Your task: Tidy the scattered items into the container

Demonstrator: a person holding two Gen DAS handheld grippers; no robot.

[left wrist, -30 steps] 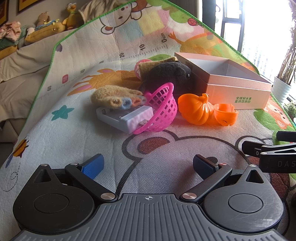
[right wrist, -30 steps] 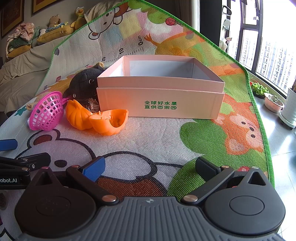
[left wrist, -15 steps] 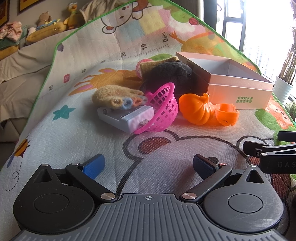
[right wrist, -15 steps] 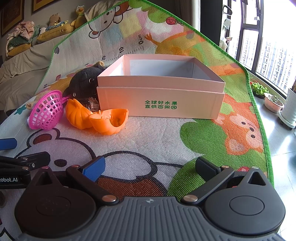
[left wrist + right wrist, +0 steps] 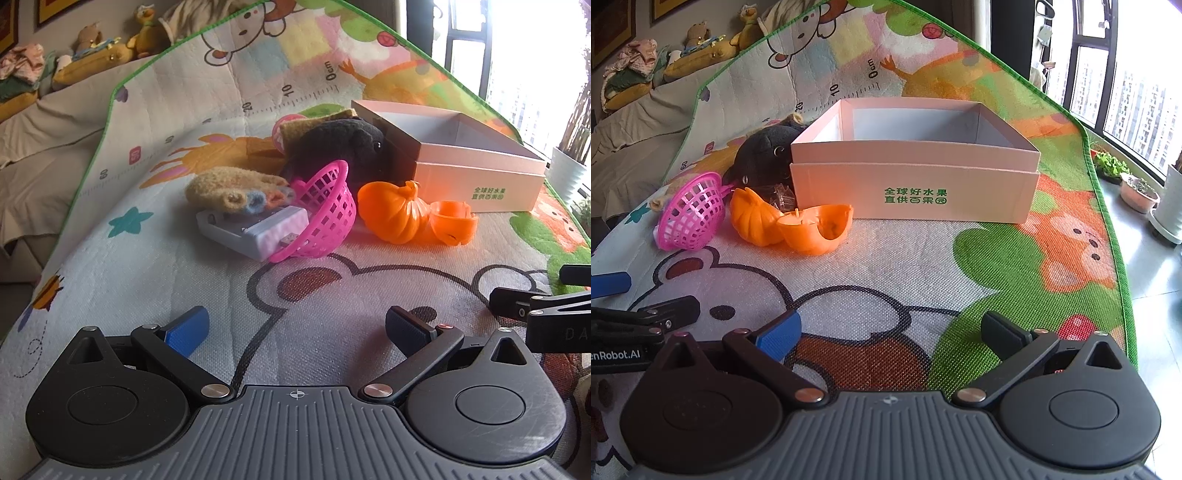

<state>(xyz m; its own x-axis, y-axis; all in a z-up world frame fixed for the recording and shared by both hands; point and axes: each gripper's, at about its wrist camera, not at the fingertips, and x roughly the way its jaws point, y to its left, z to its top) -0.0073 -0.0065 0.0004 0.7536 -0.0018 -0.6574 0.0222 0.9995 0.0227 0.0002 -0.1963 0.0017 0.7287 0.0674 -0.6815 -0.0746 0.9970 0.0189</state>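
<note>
- So far, judging by how things lie, nothing has been tidied; the pink box (image 5: 912,173) stands open on the play mat (image 5: 997,266), and what shows of its inside is bare walls, though its floor is hidden behind the front wall.
- Every loose item sits in a cluster just off the box's left end; the black plush toy (image 5: 340,144) leans against that end wall; the orange pumpkin shell (image 5: 755,221) lies split, its open half (image 5: 816,229) beside it and close to the box's front.
- The pink basket (image 5: 325,214) is tipped on its side; a white charger-like block (image 5: 251,230) pokes into its mouth; a fuzzy yellow knit piece (image 5: 236,188) rests on top of that block.
- Behind the plush, a tan cloth and a round pink thing (image 5: 282,127) are partly hidden; I cannot tell what they are.
- Left gripper (image 5: 295,328): fingers spread wide, nothing between them, low over the mat and well short of the pile.
- Right gripper (image 5: 890,330): likewise wide open and empty, facing the box front with bare mat ahead.
- What remains, then, is all of it; each piece wants lifting over the box wall; the pumpkin halves look nearest and easiest, while the basket, block and knit are tangled and probably need separating first.
</note>
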